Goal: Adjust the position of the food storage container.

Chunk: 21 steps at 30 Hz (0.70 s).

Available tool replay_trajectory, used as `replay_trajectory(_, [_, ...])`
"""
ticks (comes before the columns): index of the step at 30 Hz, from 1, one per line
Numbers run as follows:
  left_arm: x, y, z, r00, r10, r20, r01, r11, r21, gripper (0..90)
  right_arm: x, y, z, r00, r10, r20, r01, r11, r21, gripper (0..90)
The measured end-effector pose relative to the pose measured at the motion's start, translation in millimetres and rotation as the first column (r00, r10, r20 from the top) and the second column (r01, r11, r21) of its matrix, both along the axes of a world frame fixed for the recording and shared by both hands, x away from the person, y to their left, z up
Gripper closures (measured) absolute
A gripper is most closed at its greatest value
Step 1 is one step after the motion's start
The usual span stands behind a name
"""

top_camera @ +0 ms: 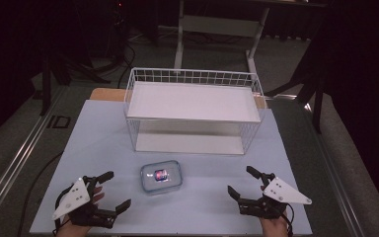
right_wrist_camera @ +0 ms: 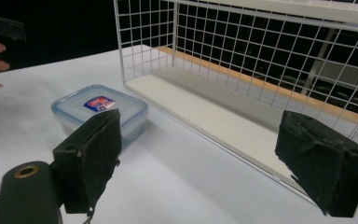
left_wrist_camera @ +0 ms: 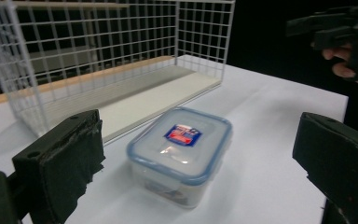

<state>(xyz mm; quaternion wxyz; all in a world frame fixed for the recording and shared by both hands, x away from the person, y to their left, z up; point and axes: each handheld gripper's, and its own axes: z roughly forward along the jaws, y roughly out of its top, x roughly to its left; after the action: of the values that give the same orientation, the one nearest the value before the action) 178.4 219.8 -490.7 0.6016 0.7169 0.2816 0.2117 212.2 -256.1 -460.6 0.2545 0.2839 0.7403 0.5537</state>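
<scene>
A clear plastic food box with a blue-rimmed lid and a red-and-blue label lies on the white table, in front of the wire shelf rack. My left gripper rests at the table's near left corner, open, jaws aimed toward the box, with nothing between them. At the near right, my right gripper is also open and holds nothing; the box lies ahead of its left jaw and the rack ahead on the right.
The white wire rack has an upper shelf board and a lower floor, open toward me. The white table top has bare room on both sides of the box. Dark floor, cables and a desk frame lie beyond.
</scene>
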Motion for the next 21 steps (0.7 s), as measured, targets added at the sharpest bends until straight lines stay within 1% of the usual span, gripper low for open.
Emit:
replay_trajectory(1, [-0.9,-0.5,0.7,0.9999,-0.011,0.002,0.011,0.9999,0.004,2.7,-0.3,0.2,0.4,1.0000,-0.001,0.001,0.001,1.000,-0.001,14.3])
replay_trajectory(3, [-3.2,-2.6,2.3,0.9991,-0.041,0.010,0.041,0.9991,-0.008,2.7,-1.0,0.5,1.0,1.0000,-0.002,0.004,0.002,1.000,-0.004,14.3])
replay_trajectory(4, [-3.2,-2.6,2.3,0.9991,-0.041,0.010,0.041,0.9991,-0.008,2.7,-1.0,0.5,1.0,1.0000,-0.002,0.004,0.002,1.000,-0.004,14.3])
replay_trajectory(5, [-6.4,-5.8,6.5,0.9978,-0.067,0.002,0.067,0.9975,-0.022,2.7,-3.6,0.7,3.9,1.0000,0.000,0.002,0.000,1.000,0.001,14.2])
replay_trajectory(6, [-6.4,-5.8,6.5,0.9978,-0.067,0.002,0.067,0.9975,-0.022,2.8,-5.1,0.8,5.8,1.0000,0.001,0.009,-0.001,1.000,0.003,14.2])
replay_trajectory(7, [-7.1,-7.6,9.7,0.9959,-0.084,-0.035,0.082,0.9960,-0.033,2.9,-7.0,0.9,7.9,0.9998,0.002,0.019,-0.002,1.000,0.008,13.8])
replay_trajectory(8, [-7.1,-7.6,9.7,0.9959,-0.084,-0.035,0.082,0.9960,-0.033,2.9,-8.7,1.1,10.4,0.9996,-0.001,0.028,0.001,1.000,0.010,13.6])
replay_trajectory(10, [-7.0,-10.3,11.2,0.9943,-0.085,-0.064,0.082,0.9956,-0.045,2.9,-10.9,1.1,13.1,0.9994,-0.006,0.033,0.005,1.000,0.011,13.6])
replay_trajectory(11, [-6.3,-13.1,13.1,0.9921,-0.089,-0.089,0.085,0.9955,-0.041,2.9,-14.6,1.1,18.3,0.9982,-0.007,0.060,0.006,1.000,0.025,13.5])
replay_trajectory(12, [-6.3,-13.1,13.1,0.9921,-0.089,-0.089,0.085,0.9955,-0.041,2.9,-15.1,1.0,19.9,0.9981,-0.002,0.062,0.000,1.000,0.025,13.5])
replay_trajectory(13, [-5.5,-13.4,16.1,0.9895,-0.089,-0.114,0.081,0.9940,-0.073,2.9,-15.6,0.9,21.7,0.9980,0.001,0.064,-0.003,1.000,0.028,13.5])
replay_trajectory(14, [-5.5,-13.4,16.1,0.9895,-0.089,-0.114,0.081,0.9940,-0.073,2.9,-15.9,0.5,23.3,0.9977,0.003,0.067,-0.005,0.999,0.036,13.5])
replay_trajectory(15, [-4.1,-13.1,18.1,0.9874,-0.087,-0.132,0.077,0.9938,-0.080,2.9,-15.9,0.5,23.3,0.9977,0.003,0.067,-0.005,0.999,0.036,13.5])
replay_trajectory(16, [-4.1,-13.1,18.1,0.9874,-0.087,-0.132,0.077,0.9938,-0.080,2.9,-15.9,0.5,23.3,0.9977,0.003,0.067,-0.005,0.999,0.036,13.5])
replay_trajectory(17, [-1.5,-11.9,22.5,0.9879,-0.043,-0.149,0.036,0.9982,-0.048,2.9,-17.2,-1.8,29.6,0.9972,0.010,0.075,-0.016,0.997,0.075,13.4])
replay_trajectory(18, [-0.7,-11.7,23.4,0.9884,-0.033,-0.148,0.028,0.9991,-0.031,2.9,-17.8,-2.1,31.4,0.9970,0.015,0.076,-0.021,0.996,0.085,13.3])
replay_trajectory(19, [0.6,-11.6,24.4,0.9879,-0.028,-0.153,0.026,0.9995,-0.016,2.9,-18.4,-2.0,33.1,0.9968,0.010,0.079,-0.017,0.996,0.086,13.3])
replay_trajectory(21, [1.7,-11.3,25.4,0.9875,-0.034,-0.154,0.033,0.9994,-0.009,3.1,-18.6,-1.7,34.4,0.9969,0.008,0.079,-0.015,0.996,0.085,13.3])
